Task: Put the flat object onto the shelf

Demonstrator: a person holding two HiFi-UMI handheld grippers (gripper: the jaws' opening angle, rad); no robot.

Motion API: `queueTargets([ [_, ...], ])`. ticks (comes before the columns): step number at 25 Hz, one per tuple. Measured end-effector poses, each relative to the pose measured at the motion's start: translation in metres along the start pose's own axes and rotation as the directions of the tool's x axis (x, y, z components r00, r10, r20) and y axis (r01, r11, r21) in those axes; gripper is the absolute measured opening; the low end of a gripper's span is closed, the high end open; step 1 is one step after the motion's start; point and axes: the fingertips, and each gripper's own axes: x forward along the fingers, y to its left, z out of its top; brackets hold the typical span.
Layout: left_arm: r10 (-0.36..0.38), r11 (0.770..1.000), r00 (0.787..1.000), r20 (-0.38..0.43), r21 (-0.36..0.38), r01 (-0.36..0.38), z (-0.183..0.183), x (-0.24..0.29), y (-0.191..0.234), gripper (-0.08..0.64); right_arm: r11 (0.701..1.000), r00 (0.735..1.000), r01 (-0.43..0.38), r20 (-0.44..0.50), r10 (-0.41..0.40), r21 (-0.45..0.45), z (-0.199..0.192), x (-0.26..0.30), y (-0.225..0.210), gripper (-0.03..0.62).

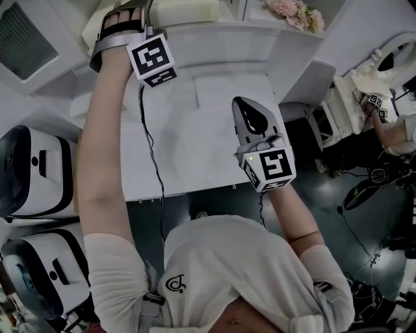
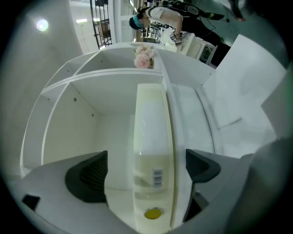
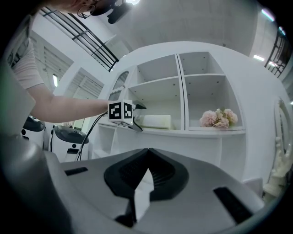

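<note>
The flat object (image 2: pixel 151 137) is a cream slab with a barcode and a yellow dot. It stands on edge inside a compartment of the white shelf (image 2: pixel 114 75), close against the right divider. My left gripper (image 2: pixel 146 157) is open, its jaws wide apart on either side of the slab with gaps showing. In the right gripper view the slab (image 3: pixel 154 121) rests in the compartment beside the left gripper (image 3: pixel 136 116). From the head view the left gripper (image 1: pixel 127 23) reaches up to the slab (image 1: pixel 188 10). My right gripper (image 1: pixel 250 114) hangs lower, shut and empty (image 3: pixel 147 157).
Pink flowers (image 3: pixel 218 118) sit in the compartment to the right of the slab. A white counter (image 1: pixel 195 130) lies under the shelf. Two white machines (image 1: pixel 32 169) stand at the left, a cable (image 1: pixel 153 149) hangs from the left gripper, and another person's arm (image 1: pixel 393 133) shows at the far right.
</note>
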Motion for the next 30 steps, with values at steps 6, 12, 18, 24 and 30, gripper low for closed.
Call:
queueTargets([
  [6,0.017,0.998,0.999,0.05,-0.055,-0.014,0.002,-0.049,0.006,0.538,1.0,1.0,-0.018,0.018,0.018,0.005,0.005,-0.005,0.013,0.006],
  [12,0.019,0.992,0.996,0.088,-0.128,-0.008,0.009,-0.092,-0.014,0.537,0.999,0.998,-0.053,0.029,0.053,0.006,0.009,-0.013,0.025,0.006],
  [18,0.048,0.972,0.991,0.125,-0.235,-0.017,0.023,-0.145,-0.037,0.507,0.997,0.997,-0.072,0.041,0.072,0.01,0.013,-0.027,0.034,0.006],
  [24,0.199,0.888,0.973,0.117,-0.442,-0.129,0.029,-0.194,-0.052,0.169,0.996,0.995,-0.093,0.042,0.092,0.011,0.015,-0.041,0.042,0.006],
  [30,0.271,0.736,0.957,0.104,-0.663,-0.137,0.029,-0.238,-0.079,0.023,0.994,0.994,-0.103,0.033,0.102,0.023,0.009,-0.059,0.051,0.006],
])
